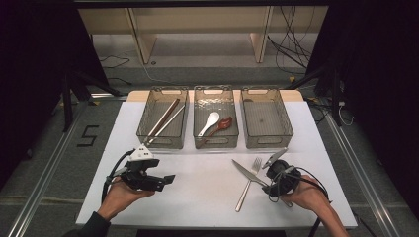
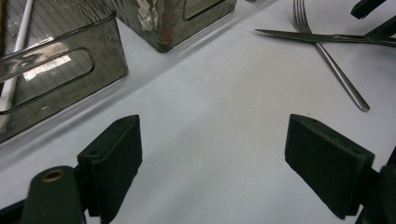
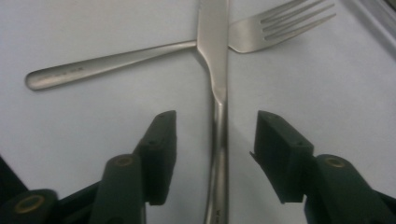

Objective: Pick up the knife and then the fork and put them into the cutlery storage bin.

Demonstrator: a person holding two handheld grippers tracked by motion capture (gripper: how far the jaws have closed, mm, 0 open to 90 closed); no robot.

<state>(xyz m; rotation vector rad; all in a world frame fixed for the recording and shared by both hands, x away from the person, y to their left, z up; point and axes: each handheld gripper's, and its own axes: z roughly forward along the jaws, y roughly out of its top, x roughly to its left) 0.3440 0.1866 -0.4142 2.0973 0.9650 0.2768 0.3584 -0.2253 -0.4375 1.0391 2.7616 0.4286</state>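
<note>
Plainly, silver knife (image 3: 216,84) crosses fork (image 3: 140,57).

A single mark is showing clearly: a large black figure "5" (image 1: 87,136), squared off like taped strips, is lying on the grey floor (image 1: 49,163) to the left of the white tabletop (image 1: 207,182), seen in the high view. In the right gripper view, a short line of tiny stamped characters is showing on the fork handle (image 3: 70,71) near its rounded end, and another faint stamp is sitting low on the knife handle (image 3: 217,205); both are staying too small and blurred to be read. Nothing else is carrying legible writing.
</note>
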